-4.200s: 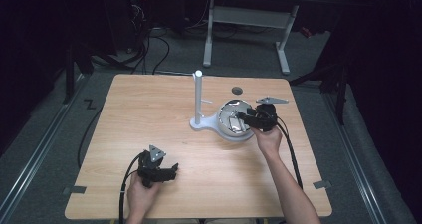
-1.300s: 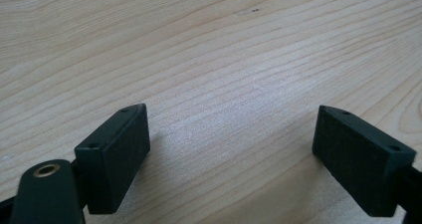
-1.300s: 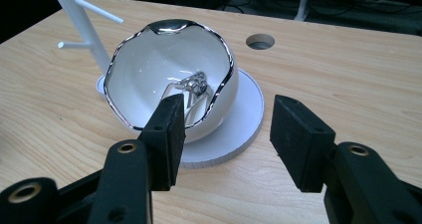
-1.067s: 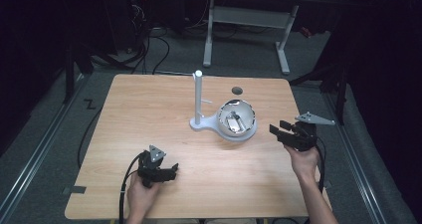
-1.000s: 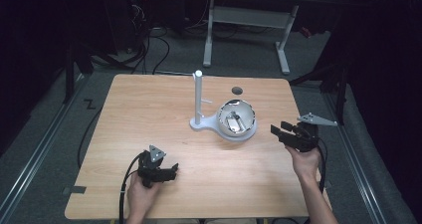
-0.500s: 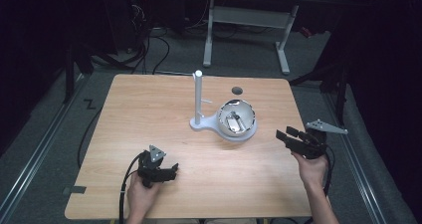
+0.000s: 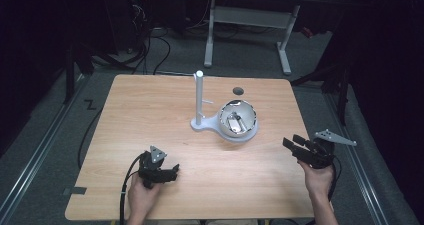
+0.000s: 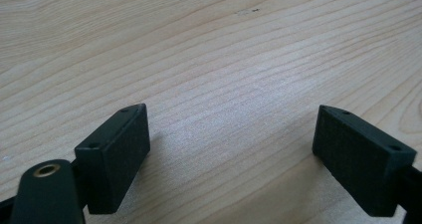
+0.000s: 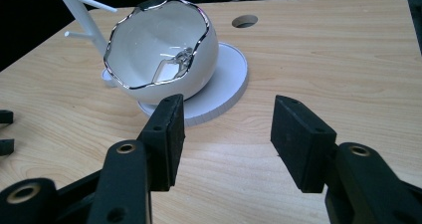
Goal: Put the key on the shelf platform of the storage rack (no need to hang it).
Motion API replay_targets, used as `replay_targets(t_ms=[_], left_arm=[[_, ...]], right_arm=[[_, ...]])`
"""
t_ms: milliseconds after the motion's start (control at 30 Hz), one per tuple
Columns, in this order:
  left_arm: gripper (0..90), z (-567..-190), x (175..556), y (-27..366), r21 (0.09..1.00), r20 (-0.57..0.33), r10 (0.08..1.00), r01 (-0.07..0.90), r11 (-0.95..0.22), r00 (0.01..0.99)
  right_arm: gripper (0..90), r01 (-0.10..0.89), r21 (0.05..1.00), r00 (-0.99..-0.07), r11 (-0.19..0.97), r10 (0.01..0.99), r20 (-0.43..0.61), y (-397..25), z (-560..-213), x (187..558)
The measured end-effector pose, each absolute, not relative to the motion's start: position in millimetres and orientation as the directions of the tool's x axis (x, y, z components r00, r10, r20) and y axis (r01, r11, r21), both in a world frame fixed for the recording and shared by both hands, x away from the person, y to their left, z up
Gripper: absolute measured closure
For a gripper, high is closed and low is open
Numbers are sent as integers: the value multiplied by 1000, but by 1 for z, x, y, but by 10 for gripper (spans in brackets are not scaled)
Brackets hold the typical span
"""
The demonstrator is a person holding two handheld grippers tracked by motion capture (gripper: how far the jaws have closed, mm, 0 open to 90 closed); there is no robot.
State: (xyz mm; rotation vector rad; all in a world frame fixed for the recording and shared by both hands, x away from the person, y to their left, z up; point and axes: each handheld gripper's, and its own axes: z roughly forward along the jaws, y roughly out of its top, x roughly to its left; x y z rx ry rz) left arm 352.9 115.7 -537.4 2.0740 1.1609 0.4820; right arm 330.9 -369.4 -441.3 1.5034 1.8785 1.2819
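A white stand (image 7: 205, 124) sits a little beyond the middle of the tabletop (image 7: 150, 115). Its post (image 7: 199, 97) rises upright from the left end of the base, with short pegs sticking out sideways; the base runs left to right, ending in a round disc. On that disc rests a white bowl (image 7: 238, 121) with a wavy silver rim, its mouth facing up and tilted toward the right tongs; in the right gripper view the opening (image 9: 159, 55) leans toward the camera. Something shiny lies inside the bowl (image 9: 174, 64); what it is cannot be told.

A round hole (image 7: 238, 91) in the tabletop lies just behind the bowl.

The right tongs (image 7: 295, 146) are held near the tabletop's right edge, pointing left toward the bowl, well apart from it. Their jaws stand apart with nothing between them (image 9: 224, 134). Bare wood lies between them and the stand.

The left tongs (image 7: 172, 171) rest low near the front edge, pointing right. Their jaws are spread wide over bare wood (image 8: 231, 149), gripping nothing.

A grey desk frame (image 7: 250, 20) stands on the floor beyond the tabletop, among cables.
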Motion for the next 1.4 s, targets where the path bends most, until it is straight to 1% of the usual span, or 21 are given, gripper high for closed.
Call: replay_targets(t_ms=[233, 733, 1167, 1400], left_arm=[[153, -537, 353, 116, 728, -16, 849, 588, -352, 529], [153, -537, 353, 116, 728, -16, 849, 588, -352, 529], [153, -537, 353, 116, 728, -16, 848, 588, -353, 529], [153, -537, 353, 116, 728, -16, 849, 588, -352, 529]], right_arm=[[479, 549, 836, -318, -27, 918, 239, -371, -450, 326], [476, 567, 823, -323, -35, 909, 262, -365, -476, 320], [476, 598, 802, -334, -17, 904, 267, -353, -495, 320], [467, 600, 799, -348, 20, 906, 239, -342, -505, 320]])
